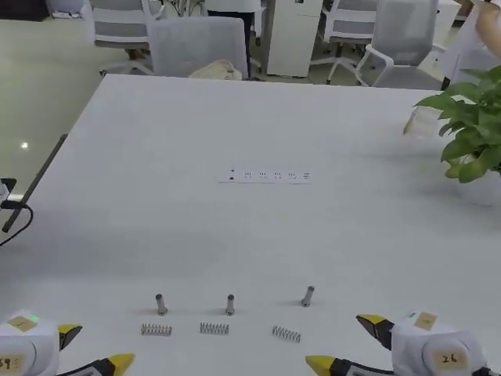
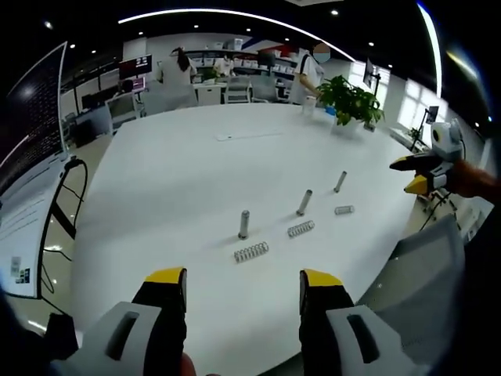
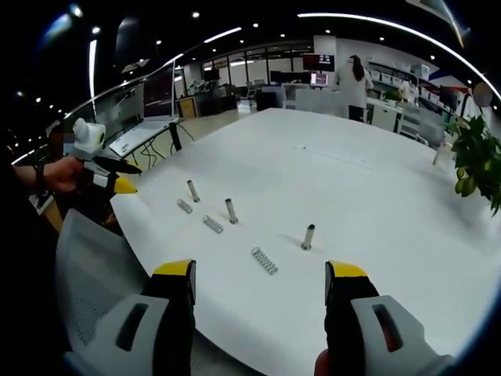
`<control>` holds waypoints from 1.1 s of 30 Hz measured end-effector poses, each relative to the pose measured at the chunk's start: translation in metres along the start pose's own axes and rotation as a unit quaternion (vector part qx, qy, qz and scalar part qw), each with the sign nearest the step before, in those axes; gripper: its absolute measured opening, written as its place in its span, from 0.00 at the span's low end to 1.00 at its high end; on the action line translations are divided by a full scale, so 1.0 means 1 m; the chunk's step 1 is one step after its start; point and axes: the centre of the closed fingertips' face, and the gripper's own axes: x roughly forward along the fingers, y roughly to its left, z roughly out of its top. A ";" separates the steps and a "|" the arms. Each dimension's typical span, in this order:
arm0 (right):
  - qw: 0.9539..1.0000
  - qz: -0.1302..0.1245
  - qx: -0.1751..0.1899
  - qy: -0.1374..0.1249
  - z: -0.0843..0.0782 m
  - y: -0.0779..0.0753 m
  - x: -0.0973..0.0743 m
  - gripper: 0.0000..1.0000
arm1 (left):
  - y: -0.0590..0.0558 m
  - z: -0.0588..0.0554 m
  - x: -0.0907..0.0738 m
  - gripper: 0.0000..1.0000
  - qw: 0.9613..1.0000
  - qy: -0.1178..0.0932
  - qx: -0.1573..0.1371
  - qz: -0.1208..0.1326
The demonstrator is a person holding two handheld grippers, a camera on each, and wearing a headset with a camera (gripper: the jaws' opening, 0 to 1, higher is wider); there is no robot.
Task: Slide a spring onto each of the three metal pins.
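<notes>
Coiled steel springs lie crosswise on the white counter, each before an upright grey metal pin; the yellow-tipped right gripper (jaws wide, like the left gripper) is nearest the rightmost spring.

We see a plain white counter, unpatterned apart from a short row of small dark marks far across its middle. The left pin, middle pin and right pin are dull grey metal. The left spring, middle spring and right spring near them are lighter silver, banded by their coils. The left gripper and right gripper have yellow tips on black fingers, with white bodies. A green plant stands far right, a grey chair beyond the counter, and a black cable at the left edge.
</notes>
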 end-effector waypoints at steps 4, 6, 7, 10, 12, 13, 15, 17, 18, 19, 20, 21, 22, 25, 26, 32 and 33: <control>1.000 0.000 0.001 0.001 0.000 0.002 0.002 0.66 | 0.000 -0.001 -0.002 0.53 1.000 0.005 0.018 -0.008; 1.000 0.000 0.000 0.000 0.001 0.004 0.003 0.66 | 0.001 -0.002 -0.002 0.53 1.000 0.007 0.024 -0.014; 1.000 0.001 0.001 -0.001 0.001 0.005 0.004 0.66 | 0.001 -0.002 -0.001 0.53 0.999 0.007 0.027 -0.017; 1.000 0.002 0.001 0.000 0.002 0.008 0.004 0.65 | 0.001 -0.005 0.001 0.52 0.999 0.016 0.041 -0.024; 1.000 0.003 -0.001 0.002 0.002 0.010 0.004 0.65 | -0.001 -0.006 0.005 0.52 0.998 0.020 0.048 -0.032; 1.000 0.004 -0.002 0.003 0.002 0.010 0.004 0.65 | -0.001 -0.005 0.006 0.51 0.998 0.021 0.052 -0.033; 1.000 0.004 -0.005 0.005 0.002 0.011 0.004 0.65 | -0.004 -0.003 0.008 0.51 0.997 0.025 0.064 -0.039; 1.000 0.003 -0.007 0.006 0.002 0.010 0.004 0.65 | -0.005 0.000 0.010 0.51 0.996 0.025 0.067 -0.044; 1.000 0.003 -0.007 0.007 0.002 0.010 0.004 0.65 | -0.006 0.001 0.011 0.51 0.996 0.025 0.070 -0.046; 1.000 0.002 -0.007 0.007 0.002 0.010 0.004 0.65 | -0.006 0.002 0.013 0.51 0.996 0.026 0.075 -0.051; 1.000 0.002 -0.007 0.007 0.002 0.010 0.003 0.65 | -0.006 0.002 0.014 0.51 0.995 0.027 0.079 -0.053; 1.000 0.001 -0.007 0.008 0.001 0.010 0.003 0.65 | -0.006 0.002 0.015 0.50 0.994 0.029 0.085 -0.055; 1.000 0.001 -0.007 0.008 0.001 0.010 0.003 0.65 | -0.008 0.002 0.016 0.50 0.993 0.033 0.093 -0.059; 1.000 0.000 -0.008 0.010 -0.001 0.011 0.002 0.65 | -0.009 0.002 0.020 0.50 0.991 0.040 0.108 -0.070; 1.000 0.000 -0.009 0.011 -0.002 0.011 0.001 0.65 | -0.008 0.003 0.020 0.50 0.990 0.040 0.110 -0.073; 1.000 -0.003 -0.006 0.014 -0.006 0.010 -0.002 0.65 | -0.009 0.005 0.027 0.48 0.988 0.045 0.125 -0.084; 1.000 -0.003 -0.005 0.013 -0.006 0.010 -0.002 0.65 | -0.008 0.005 0.028 0.48 0.987 0.046 0.126 -0.085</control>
